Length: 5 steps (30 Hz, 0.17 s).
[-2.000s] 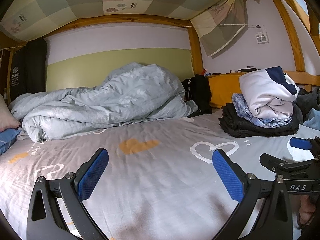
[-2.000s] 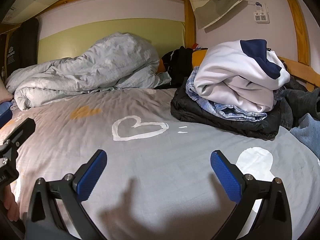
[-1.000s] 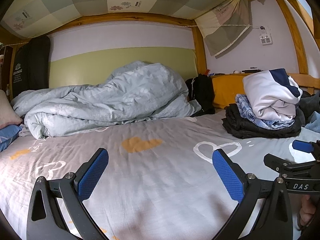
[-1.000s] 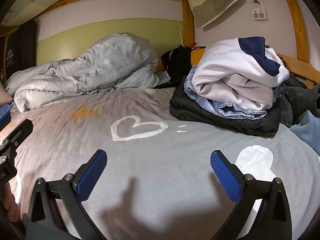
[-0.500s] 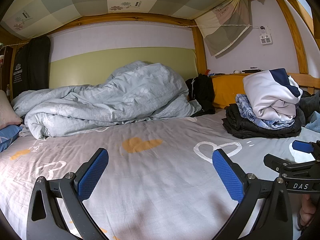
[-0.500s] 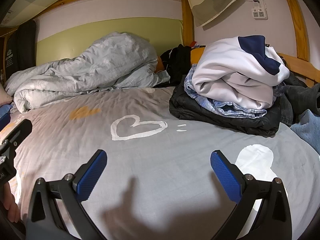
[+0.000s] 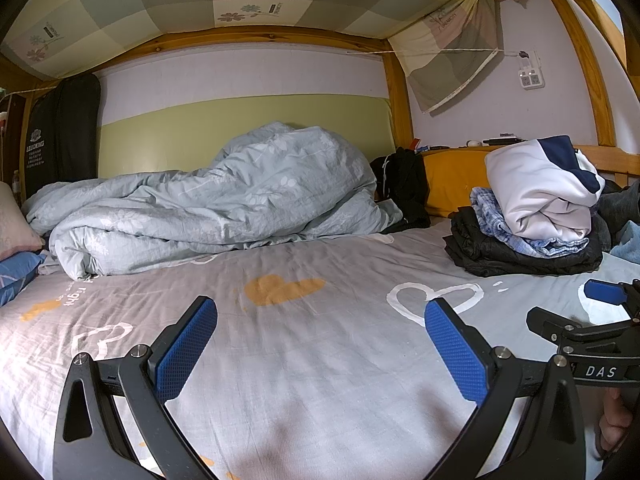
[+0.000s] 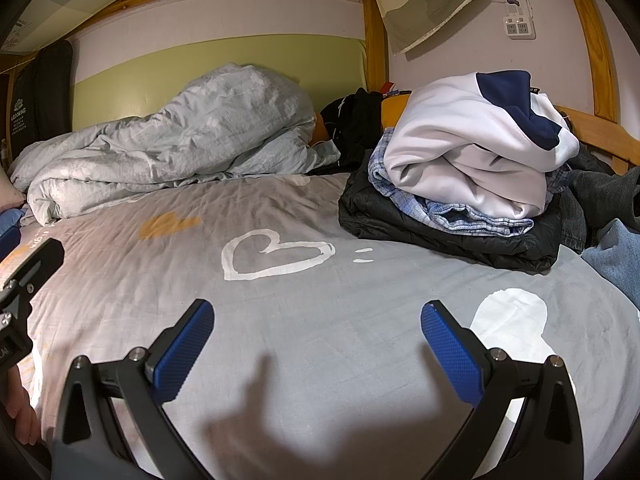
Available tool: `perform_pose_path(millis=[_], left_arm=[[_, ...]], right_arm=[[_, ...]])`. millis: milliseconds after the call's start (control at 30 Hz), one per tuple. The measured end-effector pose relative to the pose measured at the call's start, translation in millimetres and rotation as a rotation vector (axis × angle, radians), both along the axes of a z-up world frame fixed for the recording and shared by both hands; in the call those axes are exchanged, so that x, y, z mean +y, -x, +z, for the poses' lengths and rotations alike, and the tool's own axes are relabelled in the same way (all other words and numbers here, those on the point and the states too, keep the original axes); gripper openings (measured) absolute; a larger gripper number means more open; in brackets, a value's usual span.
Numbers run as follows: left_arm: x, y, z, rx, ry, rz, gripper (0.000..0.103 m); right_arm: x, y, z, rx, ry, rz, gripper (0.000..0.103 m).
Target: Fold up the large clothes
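The bed (image 7: 304,360) spreads out beneath and ahead of both grippers, its grey sheet printed with hearts and bare in front of the jaws. Far ahead of the jaws, along the back wall, a pale blue quilt (image 7: 216,200) lies bunched, its long axis running across the view. Ahead and to the right of both grippers sits the stack of folded clothes (image 8: 460,184): a black garment at the bottom, a blue checked one in the middle, a white and navy top (image 8: 480,144) uppermost. Further right, beyond the stack, loose dark garments (image 8: 600,188) and a piece of blue denim (image 8: 620,256) lie unfolded, only partly in view. The right gripper (image 8: 316,344) is nearer to these than the left gripper (image 7: 320,344), so the next pick probably falls to it, reaching right and forward. Both sets of jaws stand wide apart and hold nothing, hovering low over the sheet.
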<state>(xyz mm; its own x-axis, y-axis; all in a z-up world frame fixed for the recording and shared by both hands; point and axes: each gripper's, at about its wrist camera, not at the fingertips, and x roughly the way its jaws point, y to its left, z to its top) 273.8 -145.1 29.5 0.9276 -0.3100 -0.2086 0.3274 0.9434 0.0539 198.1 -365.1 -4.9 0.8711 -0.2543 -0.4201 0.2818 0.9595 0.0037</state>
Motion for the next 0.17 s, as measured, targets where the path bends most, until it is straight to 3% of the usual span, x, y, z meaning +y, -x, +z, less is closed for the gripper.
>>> perform_pose_path(millis=[167], left_arm=[[1.5, -0.2, -1.0, 0.002, 0.000, -0.001, 0.103]], right_arm=[[0.9, -0.2, -0.1, 0.005, 0.001, 0.000, 0.103]])
